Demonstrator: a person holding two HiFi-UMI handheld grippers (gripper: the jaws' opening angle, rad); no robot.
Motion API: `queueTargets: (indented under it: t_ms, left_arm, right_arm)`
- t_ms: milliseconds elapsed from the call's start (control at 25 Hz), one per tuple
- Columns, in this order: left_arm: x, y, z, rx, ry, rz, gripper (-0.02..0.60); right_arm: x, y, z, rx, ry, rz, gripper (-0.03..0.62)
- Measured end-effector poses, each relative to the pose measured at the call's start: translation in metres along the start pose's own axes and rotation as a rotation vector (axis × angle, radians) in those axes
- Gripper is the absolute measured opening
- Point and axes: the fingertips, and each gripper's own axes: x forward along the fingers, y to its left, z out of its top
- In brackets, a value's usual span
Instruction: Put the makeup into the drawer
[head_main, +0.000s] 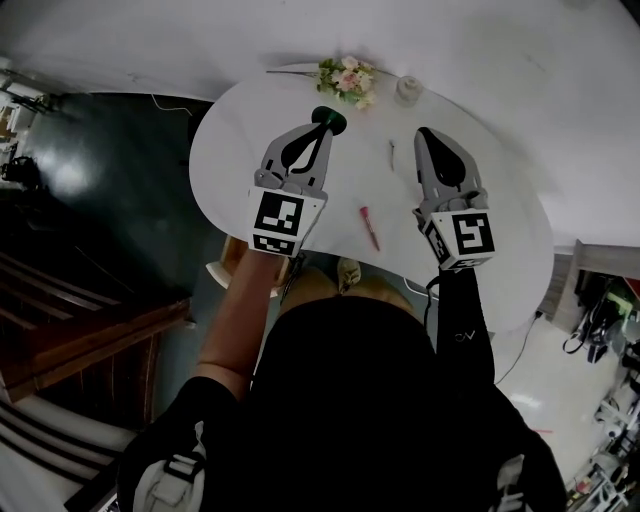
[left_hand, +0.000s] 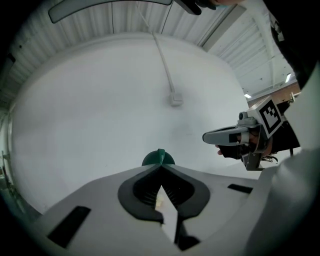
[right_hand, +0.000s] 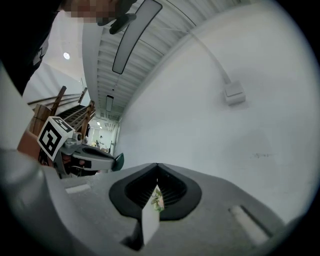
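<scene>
Pinching a dark green disc (left_hand: 158, 157) edge-on at its tips, the left gripper (head_main: 325, 128) was closed tight and held roughly level over the far-middle part of the table (head_main: 225, 160). Right gripper (head_main: 426, 135): jaws together, nothing between them, held beside the left one and apart from it.

Step judged: one makeup item in the grip, carry to the drawer in hand. Drawer not identified with certainty; a tan wooden shape (head_main: 238, 262) below the table's near left edge was possibly it.

Next move judged: bring the disc back over the near edge and down to that spot, guarding the thin pinch against slip, and release only once inside.

Count:
- grippers, 2
- green disc, 1, held
- red stick (head_main: 369, 227), 1, lying toward the near edge between the grippers
- thin grey piece (head_main: 391, 152), 1
- flower bunch (head_main: 347, 78), 1, at the far edge
- small jar (head_main: 407, 90), 1, at the far edge
</scene>
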Motion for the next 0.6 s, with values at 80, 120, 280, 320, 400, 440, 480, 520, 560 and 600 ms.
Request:
queueTargets:
  t_ms: [80, 120, 280, 320, 400, 440, 480, 520, 560, 600]
  left_arm:
    - [-0.009, 0.012, -0.004, 0.000, 0.006, 0.032, 0.009]
    - [-0.016, 0.020, -0.007, -0.002, 0.011, 0.056, 0.009]
    - [-0.052, 0.057, -0.018, -0.026, 0.035, 0.162, 0.009]
    - [-0.063, 0.066, -0.021, -0.029, 0.042, 0.188, 0.009]
    - [-0.084, 0.086, -0.028, -0.034, 0.060, 0.236, 0.009]
    - [-0.097, 0.095, -0.032, -0.037, 0.071, 0.261, 0.009]
    - [-0.111, 0.104, -0.036, -0.040, 0.082, 0.290, 0.009]
    - [-0.127, 0.113, -0.040, -0.044, 0.094, 0.324, 0.009]
    - [-0.144, 0.122, -0.044, -0.049, 0.108, 0.359, 0.009]
    - [-0.161, 0.130, -0.048, -0.056, 0.124, 0.391, 0.009]
  right_arm:
    - [0.011, 0.015, -0.001, 0.005, 0.001, 0.038, 0.002]
    - [0.018, 0.024, -0.001, 0.005, 0.001, 0.062, 0.002]
    - [0.047, 0.066, 0.000, 0.006, -0.001, 0.159, 0.002]
    - [0.055, 0.078, 0.001, 0.007, -0.002, 0.186, 0.002]
    - [0.070, 0.104, 0.003, 0.013, -0.006, 0.243, 0.002]
    - [0.078, 0.119, 0.004, 0.019, -0.008, 0.274, 0.002]
    - [0.085, 0.135, 0.006, 0.027, -0.013, 0.308, 0.002]
    - [0.092, 0.153, 0.009, 0.033, -0.019, 0.349, 0.002]
    - [0.099, 0.173, 0.013, 0.037, -0.026, 0.393, 0.002]
    - [0.105, 0.192, 0.016, 0.039, -0.032, 0.433, 0.002]
